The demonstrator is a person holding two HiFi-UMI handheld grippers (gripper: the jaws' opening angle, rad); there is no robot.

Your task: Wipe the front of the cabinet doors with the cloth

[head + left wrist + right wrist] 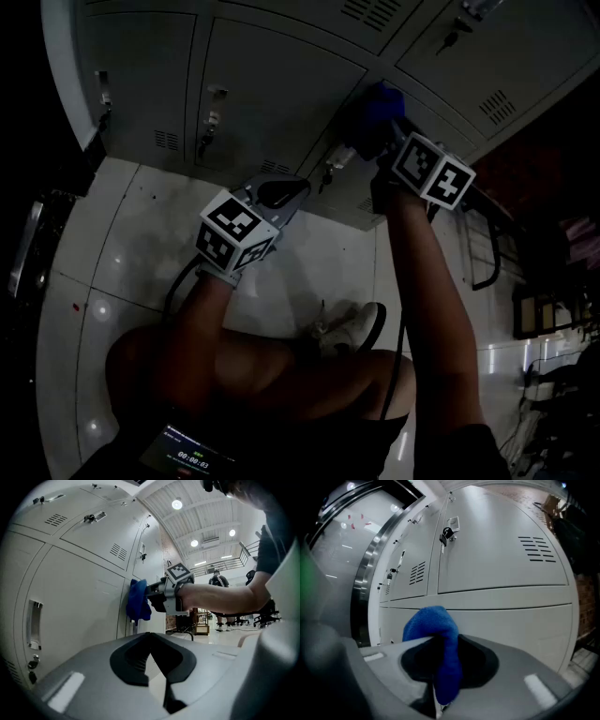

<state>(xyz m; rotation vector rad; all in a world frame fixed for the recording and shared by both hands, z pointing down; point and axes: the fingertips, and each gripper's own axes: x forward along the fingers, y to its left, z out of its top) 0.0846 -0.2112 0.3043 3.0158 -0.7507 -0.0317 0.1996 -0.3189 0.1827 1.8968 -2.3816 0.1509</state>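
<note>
A blue cloth [375, 108] is bunched in my right gripper [370, 131], which is shut on it and presses it against the grey cabinet doors [272, 94]. In the right gripper view the cloth [436, 625] hangs out from the jaws of the right gripper [440, 645] right in front of a door panel [501, 620]. The left gripper view shows the cloth [138, 599] flat on the door [79, 588] with the right gripper [157, 592] behind it. My left gripper [279, 194] [151, 641] hangs lower and left, shut and empty, off the doors.
The doors carry small latch handles [211, 122] and vent slots. Below lies a pale tiled floor [131, 244] with a person's shoe [356, 328]. A dark metal frame [483, 253] stands at the right. A person [216, 579] stands far off in the hall.
</note>
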